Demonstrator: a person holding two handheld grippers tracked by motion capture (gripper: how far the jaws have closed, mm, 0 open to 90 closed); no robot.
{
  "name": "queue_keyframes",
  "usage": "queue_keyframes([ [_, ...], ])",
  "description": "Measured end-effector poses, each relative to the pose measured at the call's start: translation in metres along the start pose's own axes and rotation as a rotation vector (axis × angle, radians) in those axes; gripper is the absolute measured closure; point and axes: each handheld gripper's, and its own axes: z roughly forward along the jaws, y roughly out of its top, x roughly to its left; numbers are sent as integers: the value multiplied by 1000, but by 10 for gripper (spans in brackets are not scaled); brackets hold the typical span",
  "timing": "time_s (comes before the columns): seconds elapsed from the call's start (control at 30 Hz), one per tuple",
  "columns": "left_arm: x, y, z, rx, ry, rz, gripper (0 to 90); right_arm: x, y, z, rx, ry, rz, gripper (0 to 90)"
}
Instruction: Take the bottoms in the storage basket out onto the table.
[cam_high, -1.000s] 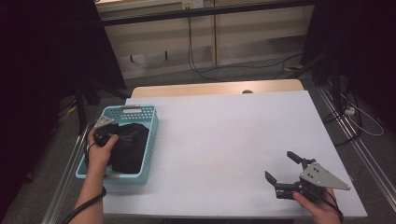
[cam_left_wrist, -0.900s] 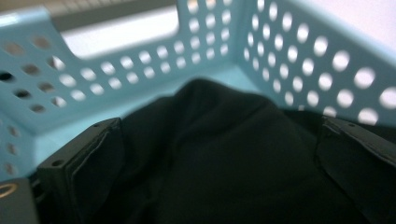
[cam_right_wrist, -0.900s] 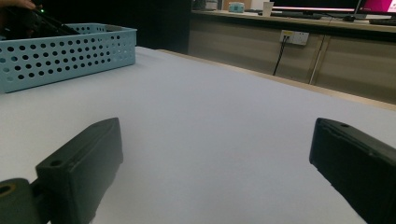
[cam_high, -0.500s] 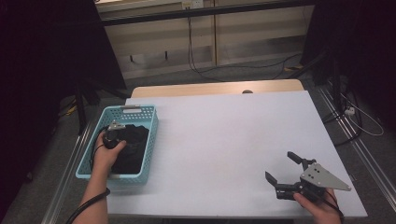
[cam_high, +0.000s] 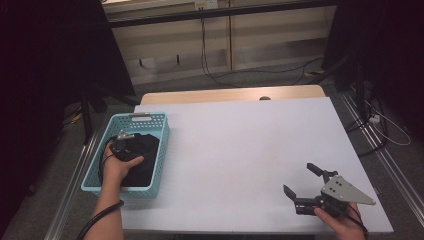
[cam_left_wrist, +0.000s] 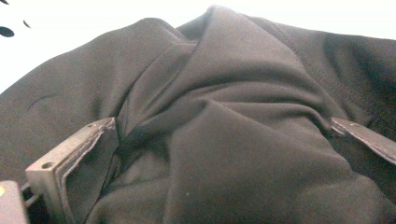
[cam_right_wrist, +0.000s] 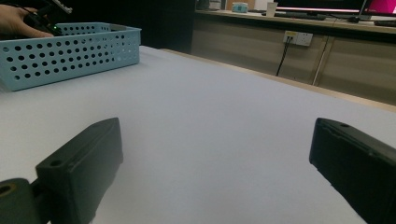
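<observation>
The landmark here is the blue basket (cam_high: 152, 150), which sits at the near left corner of the white table (cam_high: 240, 145). Inside it lies a black cloth (cam_high: 142, 157), bunched and folded, covering most of the basket's floor.

The left gripper (cam_high: 122, 145) is down inside the basket, pressed into the cloth from the near-left side, with the person's left hand (cam_high: 117, 167) wrapped around it. In the left gripper view the two jaws stand apart with a thick fold of the cloth (cam_left_wrist: 224, 140) heaped between them — one jaw at the left edge of the fold, the other at the right, both partly buried in fabric. The jaws are spread rather wide, and the cloth lies between them and against them, but they are not pinched together on it.

The right gripper (cam_high: 305, 187) is well apart from the basket, at the near right corner of the table, held in the right hand (cam_high: 340, 220). Its jaws are spread wide with nothing between them — bare tabletop shows through the gap in the right gripper view. From there the basket (cam_right_wrist: 70, 51) shows far off to the upper left, with the left hand (cam_right_wrist: 18, 21) over its rim.
</observation>
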Motion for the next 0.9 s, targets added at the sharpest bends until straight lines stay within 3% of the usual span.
queue_keyframes([
  [0.53,-4,-1,2,10,-4,-64,22,3,0,3,8,17,-9,22],
  [0.7,-9,7,-1,65,-2,-83,122,3,1,3,6,22,-12,23],
  [0.73,-11,11,-3,96,-9,-89,154,3,1,3,6,23,-13,23],
  [0.9,-15,16,-7,127,-25,-73,367,4,1,4,7,30,-15,24],
])
